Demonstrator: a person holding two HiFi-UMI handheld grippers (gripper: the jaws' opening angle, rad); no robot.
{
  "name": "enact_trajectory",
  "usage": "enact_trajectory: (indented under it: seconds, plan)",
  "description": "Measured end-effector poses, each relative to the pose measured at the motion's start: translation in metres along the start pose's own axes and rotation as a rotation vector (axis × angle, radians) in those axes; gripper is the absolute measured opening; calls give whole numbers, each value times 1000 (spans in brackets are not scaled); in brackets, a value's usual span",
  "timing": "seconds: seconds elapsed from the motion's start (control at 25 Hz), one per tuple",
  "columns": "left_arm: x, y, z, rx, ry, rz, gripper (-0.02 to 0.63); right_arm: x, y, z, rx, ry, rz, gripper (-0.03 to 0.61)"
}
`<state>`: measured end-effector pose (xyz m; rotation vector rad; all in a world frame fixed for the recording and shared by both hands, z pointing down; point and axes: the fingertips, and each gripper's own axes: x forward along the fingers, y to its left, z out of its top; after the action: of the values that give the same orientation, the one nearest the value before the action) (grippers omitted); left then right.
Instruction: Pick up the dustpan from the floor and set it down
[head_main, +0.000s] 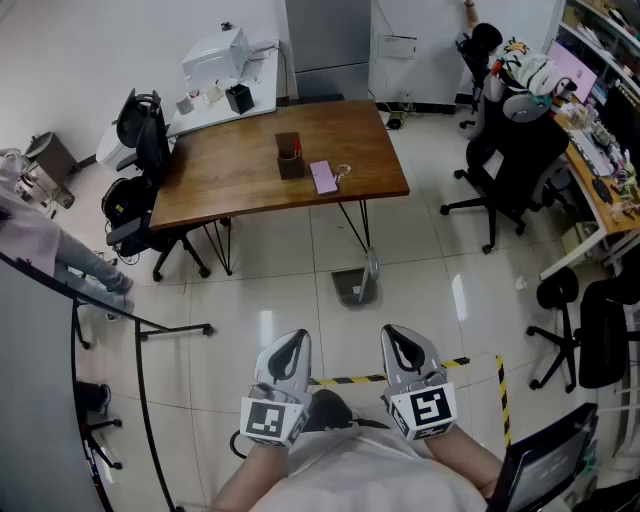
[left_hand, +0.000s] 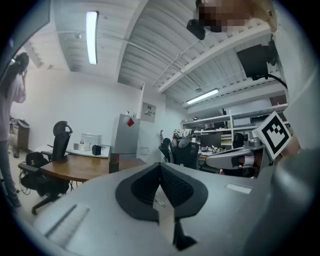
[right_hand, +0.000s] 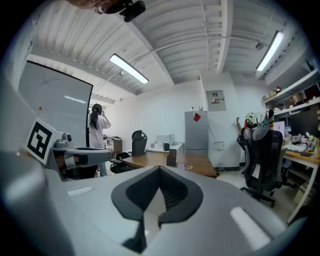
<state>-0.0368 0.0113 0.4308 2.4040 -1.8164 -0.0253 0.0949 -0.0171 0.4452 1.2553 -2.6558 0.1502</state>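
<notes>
White tiles (head_main: 285, 295) lie open between dustpan (head_main: 356, 287) at table (head_main: 240, 175) edge and closed, empty left tool (head_main: 293, 342) and right tool (head_main: 401, 338).

**Left gripper** (head_main: 296, 338) and **right gripper** (head_main: 395, 332): pale grey moulded shells, each narrowing to a rounded tip. Each has a black-lined teardrop recess framing its dark, ribbed jaws. At the shell end nearest the pale top (head_main: 370, 472) sit the left marker cube (head_main: 272, 420) and the right marker cube (head_main: 428, 410). Both cubes are white with black square patterns. The pale top is the person's plain upper garment.
</notes>
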Motion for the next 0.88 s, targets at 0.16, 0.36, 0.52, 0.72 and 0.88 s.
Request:
enact_trajectory:
  seconds: [0.16,0.36,0.52,0.72,0.88]
  plan:
    - [32,26,-4,-2,41,-25,14,44,-15,-3,11,26,-9,2]
    - [73,75,-15,3,87,-97,14,102,-32,-7,23,76,-18,2]
    - [106,110,-18,-15,83,-135,14,140,-52,-11,31,126,-75,2]
    - [136,123,-21,-46,119,-166,14,168,-83,-35,67,239,-189,2]
    - [157,131,-28,-70,149,-153,14,192,-106,-85,118,457,-223,102]
